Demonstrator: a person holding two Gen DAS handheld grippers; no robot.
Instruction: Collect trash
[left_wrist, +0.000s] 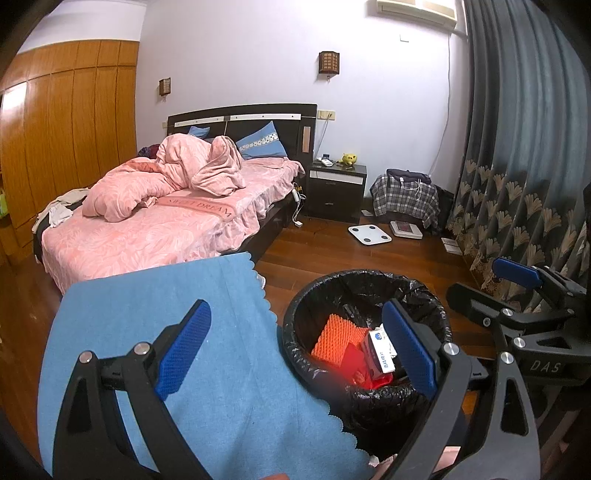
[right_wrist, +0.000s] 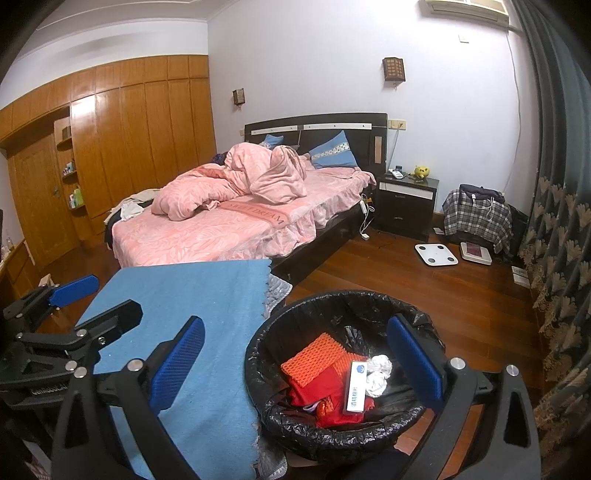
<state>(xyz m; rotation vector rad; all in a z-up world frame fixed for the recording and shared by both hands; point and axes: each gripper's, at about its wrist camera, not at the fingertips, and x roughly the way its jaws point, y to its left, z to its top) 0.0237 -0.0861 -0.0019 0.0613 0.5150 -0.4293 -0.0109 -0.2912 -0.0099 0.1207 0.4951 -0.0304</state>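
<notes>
Inside bin (right_wrist: 369, 310): white box (right_wrist: 355, 386) lengthwise, perhaps tilted.

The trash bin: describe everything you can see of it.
The trash bin is round, lined with a crinkled black plastic bag folded over its rim. It stands upright on the wooden floor, right beside the blue cloth. Inside lie orange foam netting, red material, a white box with blue print and crumpled white tissue.
</notes>
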